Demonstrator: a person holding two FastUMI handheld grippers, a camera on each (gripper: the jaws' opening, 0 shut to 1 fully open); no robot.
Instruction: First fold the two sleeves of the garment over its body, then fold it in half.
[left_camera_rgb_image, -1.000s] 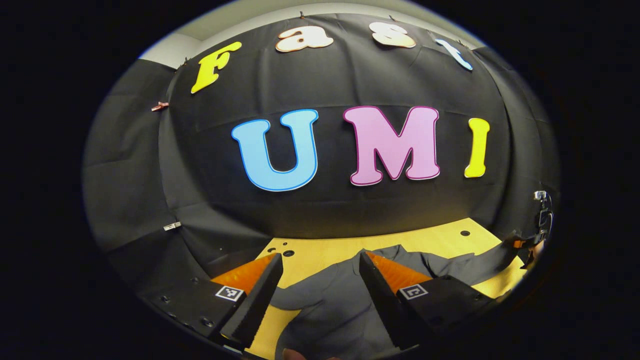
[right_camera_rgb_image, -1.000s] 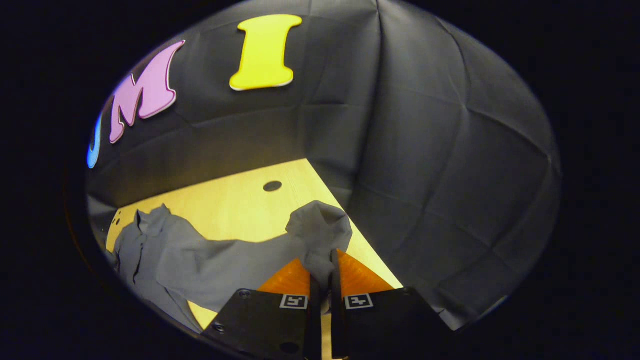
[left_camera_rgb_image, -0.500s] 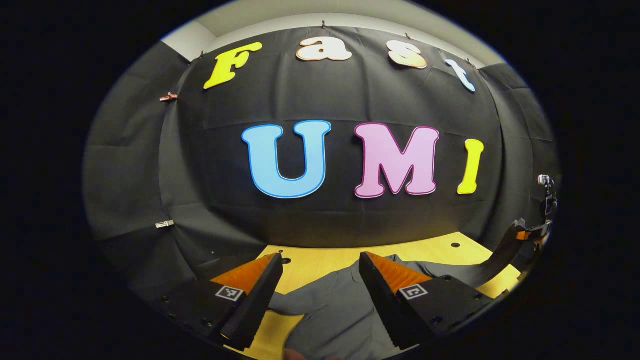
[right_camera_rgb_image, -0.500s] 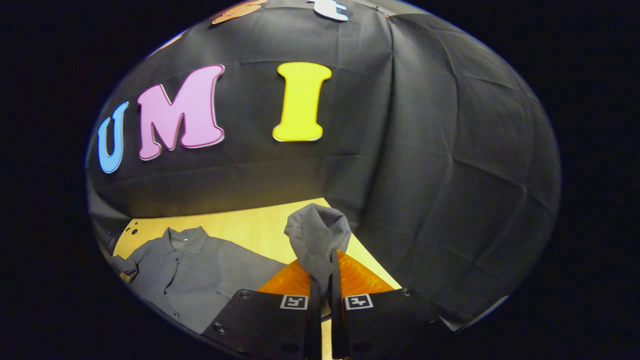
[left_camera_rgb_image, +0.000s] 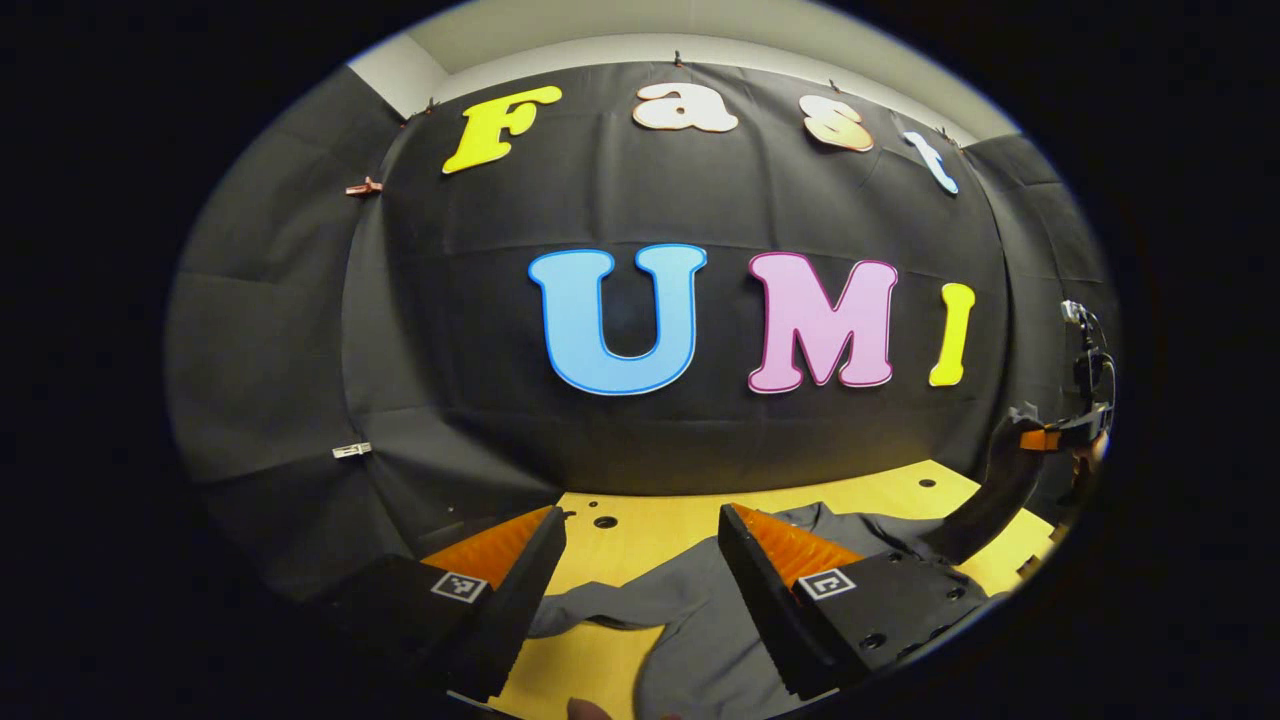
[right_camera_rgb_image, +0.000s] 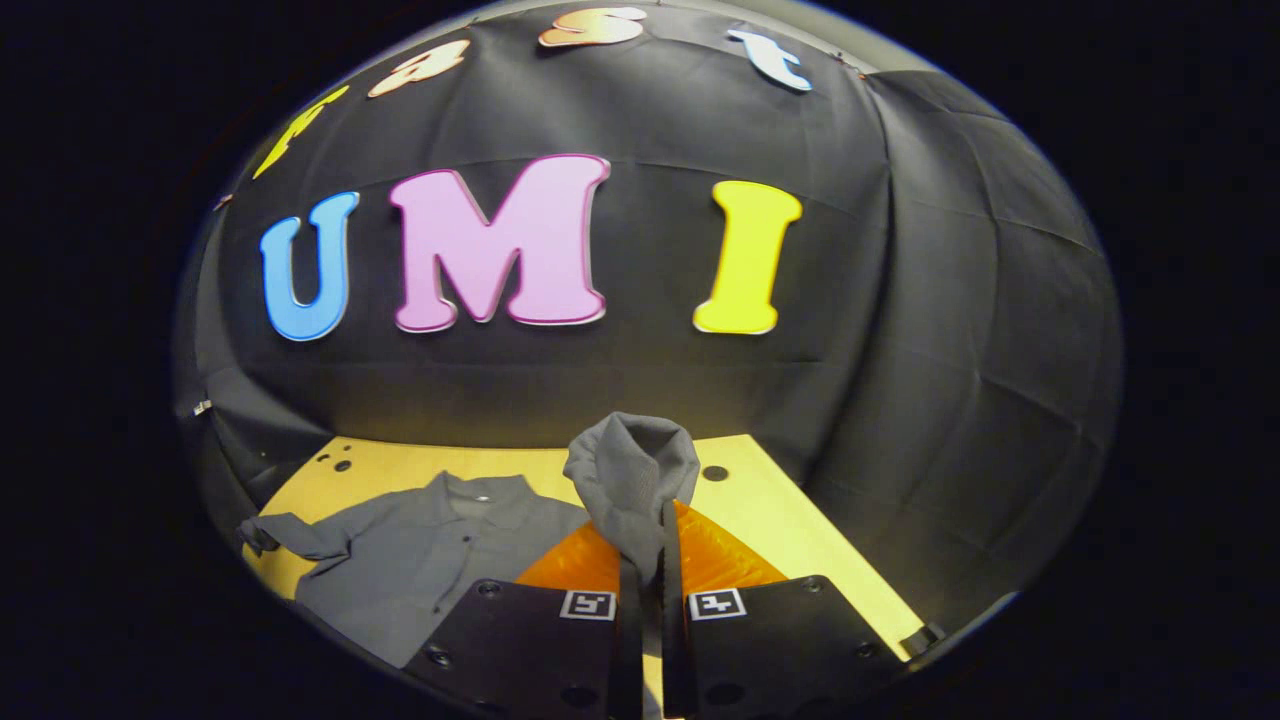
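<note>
A grey collared shirt (right_camera_rgb_image: 420, 565) lies flat on the yellow wooden table (right_camera_rgb_image: 800, 540), collar toward the back wall. My right gripper (right_camera_rgb_image: 641, 545) is shut on the end of one sleeve (right_camera_rgb_image: 632, 475), which bunches up above its fingers, lifted off the table. The other sleeve (right_camera_rgb_image: 290, 535) stretches out flat to the left. In the left gripper view my left gripper (left_camera_rgb_image: 640, 550) stands open above the shirt (left_camera_rgb_image: 700, 620), nothing between its fingers; the flat sleeve (left_camera_rgb_image: 600, 605) lies below it. The right gripper (left_camera_rgb_image: 1050, 438) shows at the far right, holding the raised sleeve (left_camera_rgb_image: 985, 500).
Black cloth walls close in the table at the back and both sides. Small round holes (right_camera_rgb_image: 714, 473) mark the tabletop near its back corners. A hand (left_camera_rgb_image: 1085, 455) holds the right gripper at the far right edge of the left gripper view.
My right gripper has lifted the sleeve end and swung left, toward the shirt's body, with the sleeve still clamped. The left gripper has stayed open, shifting slightly over the shirt.
</note>
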